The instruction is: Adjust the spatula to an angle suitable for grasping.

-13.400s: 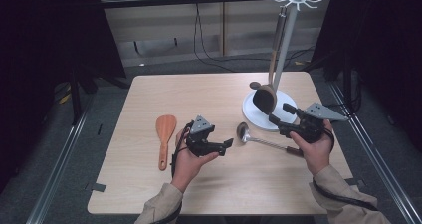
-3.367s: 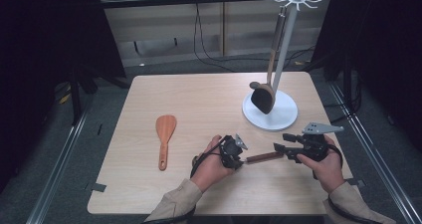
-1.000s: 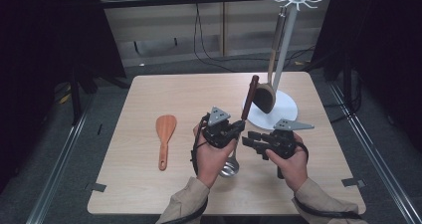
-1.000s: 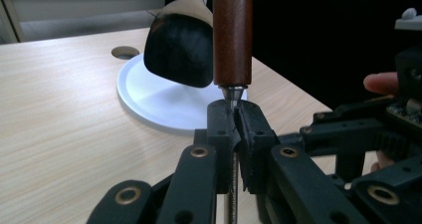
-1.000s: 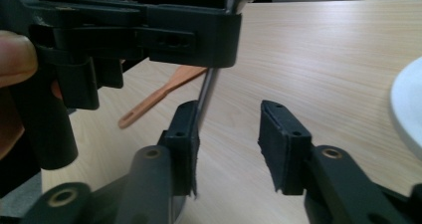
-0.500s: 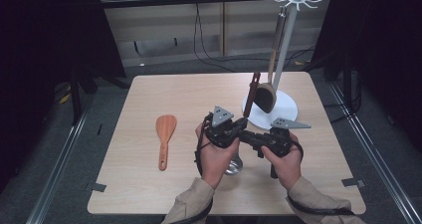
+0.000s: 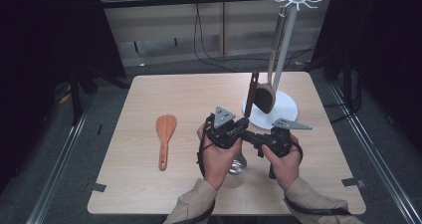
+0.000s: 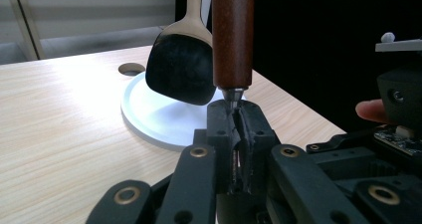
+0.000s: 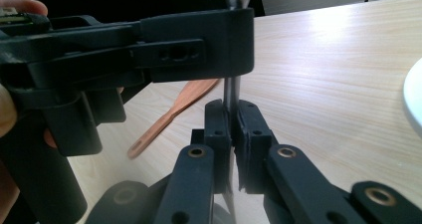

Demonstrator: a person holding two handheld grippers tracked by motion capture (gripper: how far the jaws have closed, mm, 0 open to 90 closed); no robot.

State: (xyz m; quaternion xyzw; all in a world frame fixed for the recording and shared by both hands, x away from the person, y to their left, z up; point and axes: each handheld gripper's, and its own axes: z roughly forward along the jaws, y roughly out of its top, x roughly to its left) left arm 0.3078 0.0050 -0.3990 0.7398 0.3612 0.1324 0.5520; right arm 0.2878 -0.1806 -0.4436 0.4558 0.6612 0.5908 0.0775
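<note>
A ladle with a brown wooden handle (image 7: pixel 253 92) stands upright over the table, its metal bowl (image 7: pixel 238 164) low between the hands. My left gripper (image 7: pixel 242 128) is shut on the thin metal shaft just under the handle (image 8: pixel 232 35), as the left gripper view (image 8: pixel 238 109) shows. My right gripper (image 7: pixel 250 136) is shut on the same shaft (image 9: pixel 232 92) a little lower (image 9: pixel 233 109), directly beneath the left gripper (image 9: pixel 189 45). The two grippers face each other, nearly touching.
A utensil rack with a tall pole (image 7: pixel 283 50) and round white base (image 7: pixel 283 112) stands at the back right, a dark spatula (image 7: pixel 265 97) hanging on it just behind the ladle. A wooden spatula (image 7: pixel 164 137) lies flat on the table to the left.
The ladle, earlier flat on the table, now stands upright with both grippers shut on it. Over the last second the right gripper closed in under the left one.
</note>
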